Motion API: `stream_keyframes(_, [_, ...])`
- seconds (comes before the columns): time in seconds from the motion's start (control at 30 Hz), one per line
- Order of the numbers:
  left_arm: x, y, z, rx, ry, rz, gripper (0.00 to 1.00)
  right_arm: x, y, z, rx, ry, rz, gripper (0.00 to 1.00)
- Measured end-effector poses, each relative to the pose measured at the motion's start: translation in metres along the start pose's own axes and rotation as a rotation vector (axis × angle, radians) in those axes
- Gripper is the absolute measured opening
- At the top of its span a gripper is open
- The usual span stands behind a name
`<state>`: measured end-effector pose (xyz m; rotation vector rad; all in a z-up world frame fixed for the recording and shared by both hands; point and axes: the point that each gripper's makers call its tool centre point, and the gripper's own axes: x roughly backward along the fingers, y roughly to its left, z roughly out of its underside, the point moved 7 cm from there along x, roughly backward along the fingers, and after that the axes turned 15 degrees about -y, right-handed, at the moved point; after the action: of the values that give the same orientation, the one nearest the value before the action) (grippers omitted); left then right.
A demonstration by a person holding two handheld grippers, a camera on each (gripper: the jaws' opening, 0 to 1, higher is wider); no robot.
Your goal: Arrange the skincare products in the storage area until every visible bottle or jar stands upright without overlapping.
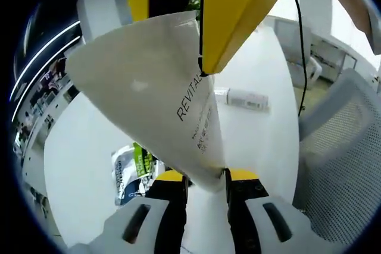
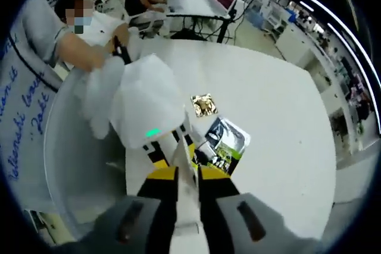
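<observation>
- Yellow-tipped left gripper (image 1: 205, 181) sits nearest in the left gripper view, pinching the narrow end of a white tube (image 1: 161, 87) printed "REVITAL…"; the tube is held up off the table (image 1: 250, 135).
- Right gripper (image 1: 199, 4) comes in at the tube's wide end in that view and is clamped on its edge; in the right gripper view its own jaws (image 2: 186, 178) are pressed together on the tube's (image 2: 186, 171) thin crimped edge.
- Beyond the tube on the table lies a small white box (image 1: 247, 99), flat on its side.
- Below the tube lies a grey and green sachet (image 2: 225, 138), with a gold sachet (image 2: 203, 104) just beside it, both flat.
- Past the tube in the right gripper view a person's sleeve (image 2: 36, 46) and hand reach over the table.
- Progress looks early: the tube is in the air, not yet stood upright, and the other items lie flat. No storage area is plainly seen, and bottles or jars may be hidden behind the tube.
</observation>
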<state>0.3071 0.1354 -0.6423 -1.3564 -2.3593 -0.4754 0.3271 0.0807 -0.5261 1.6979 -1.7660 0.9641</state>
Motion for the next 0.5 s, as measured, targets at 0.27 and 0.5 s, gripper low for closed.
stream_keyframes(0.27, [-0.006, 0.007, 0.001, 0.013, 0.010, 0.000, 0.23, -0.005, -0.008, 0.002, 0.017, 0.054, -0.031, 0.09])
stream_keyframes(0.5, [-0.014, 0.015, 0.002, 0.027, 0.010, 0.004, 0.23, -0.009, -0.019, 0.005, 0.020, 0.080, -0.040, 0.08])
